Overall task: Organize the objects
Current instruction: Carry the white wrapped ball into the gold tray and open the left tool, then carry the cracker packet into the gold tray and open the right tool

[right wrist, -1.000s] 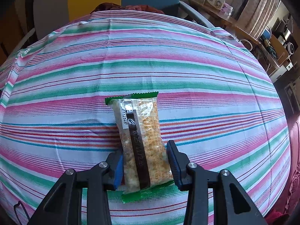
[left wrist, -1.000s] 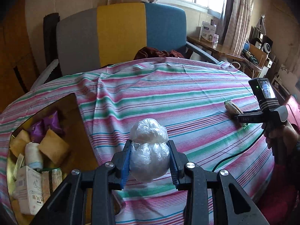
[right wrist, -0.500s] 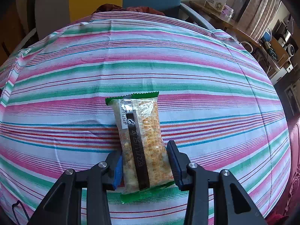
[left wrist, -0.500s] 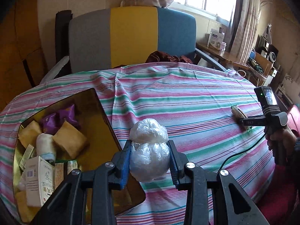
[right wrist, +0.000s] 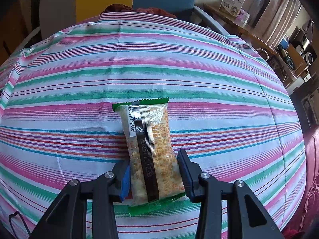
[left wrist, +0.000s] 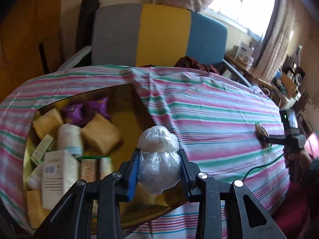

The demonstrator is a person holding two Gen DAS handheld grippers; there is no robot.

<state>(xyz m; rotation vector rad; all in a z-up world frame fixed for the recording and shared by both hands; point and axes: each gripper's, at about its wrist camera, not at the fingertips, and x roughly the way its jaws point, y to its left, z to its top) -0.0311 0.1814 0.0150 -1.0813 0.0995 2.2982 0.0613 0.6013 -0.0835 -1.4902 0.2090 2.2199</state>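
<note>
- Left gripper (left wrist: 159, 166), left wrist view: jaws pinched on a white plastic-wrapped bundle (left wrist: 158, 160), held above the near right corner of the gold tray (left wrist: 127, 99). Tray holds purple packets (left wrist: 83, 110), tan packets (left wrist: 100, 136) and a white box (left wrist: 56, 174).
- Right gripper (right wrist: 154, 174), right wrist view: jaws flank the lower half of a green-edged snack packet (right wrist: 151, 151) lying on the striped tablecloth (right wrist: 199, 75); firm clamping cannot be told.

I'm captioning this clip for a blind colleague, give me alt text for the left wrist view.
The left claw grips a clear plastic bag of something white, held above the near corner of a gold tray filled with snack packets and small boxes. The tray sits on a striped tablecloth; a colour-block chair stands behind.
</note>
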